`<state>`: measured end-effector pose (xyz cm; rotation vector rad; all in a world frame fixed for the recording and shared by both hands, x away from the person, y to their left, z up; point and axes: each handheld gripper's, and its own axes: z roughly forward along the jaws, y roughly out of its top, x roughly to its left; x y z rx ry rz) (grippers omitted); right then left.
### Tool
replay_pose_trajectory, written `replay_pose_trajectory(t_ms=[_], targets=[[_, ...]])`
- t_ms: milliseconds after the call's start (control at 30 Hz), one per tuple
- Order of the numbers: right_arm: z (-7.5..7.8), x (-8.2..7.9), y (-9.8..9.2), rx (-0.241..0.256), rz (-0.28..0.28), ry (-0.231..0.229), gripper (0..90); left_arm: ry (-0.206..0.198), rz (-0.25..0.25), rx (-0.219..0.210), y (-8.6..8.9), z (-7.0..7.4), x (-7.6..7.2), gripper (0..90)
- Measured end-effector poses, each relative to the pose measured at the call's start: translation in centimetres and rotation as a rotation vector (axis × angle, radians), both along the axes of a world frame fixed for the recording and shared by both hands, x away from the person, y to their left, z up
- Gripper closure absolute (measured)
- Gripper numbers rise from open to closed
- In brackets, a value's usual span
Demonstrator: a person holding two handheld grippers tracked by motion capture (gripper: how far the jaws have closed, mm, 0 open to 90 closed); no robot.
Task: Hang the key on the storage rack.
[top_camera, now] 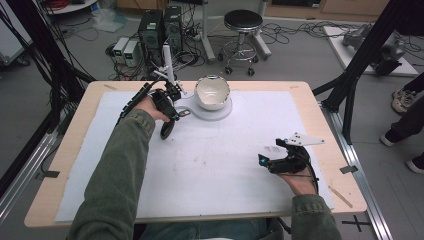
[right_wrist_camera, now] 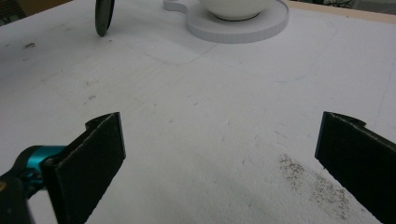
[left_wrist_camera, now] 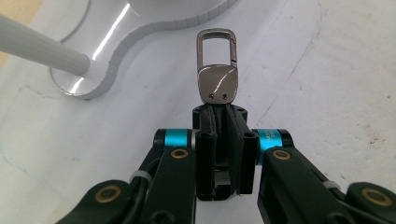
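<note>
Left gripper view: the left gripper (left_wrist_camera: pixel 219 112) clamps a dark metal clasp (left_wrist_camera: pixel 217 70) just above the white mat (left_wrist_camera: pixel 327 93), near the white stand (left_wrist_camera: pixel 154 32) holding what looks like a bowl (top_camera: pixel 212 92). The right gripper (right_wrist_camera: pixel 219 149) hovers wide apart, holding nothing.

A polished dark metal clasp (left_wrist_camera: pixel 217 65) with a glossy, mirror-like plate. A glossy white ceramic-looking bowl (top_camera: pixel 212 92) on a smooth white base (top_camera: pixel 223 112) with a shiny top. The worktop (top_camera: pixel 320 130) is pale wood under a matt white sheet (top_camera: pixel 225 155), scuffed and speckled. Matt black gripper pads (right_wrist_camera: pixel 100 149), slightly rough.
</note>
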<state>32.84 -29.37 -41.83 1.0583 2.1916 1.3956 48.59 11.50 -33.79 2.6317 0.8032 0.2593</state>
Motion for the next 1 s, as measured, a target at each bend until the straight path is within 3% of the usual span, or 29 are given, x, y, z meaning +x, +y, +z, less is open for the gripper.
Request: replay_pose_trajectory(t_ms=[233, 1000], targets=[[0.0, 0.0, 0.1, -0.002, 0.002, 0.004, 0.6, -0.030, 0.001, -0.058, 0.3, 1.8, -0.2, 82.3], [0.0, 0.0, 0.0, 0.006, -0.003, 0.007, 0.5, -0.149, 0.080, -0.132, 3.7, 9.8, 0.3, 82.4]])
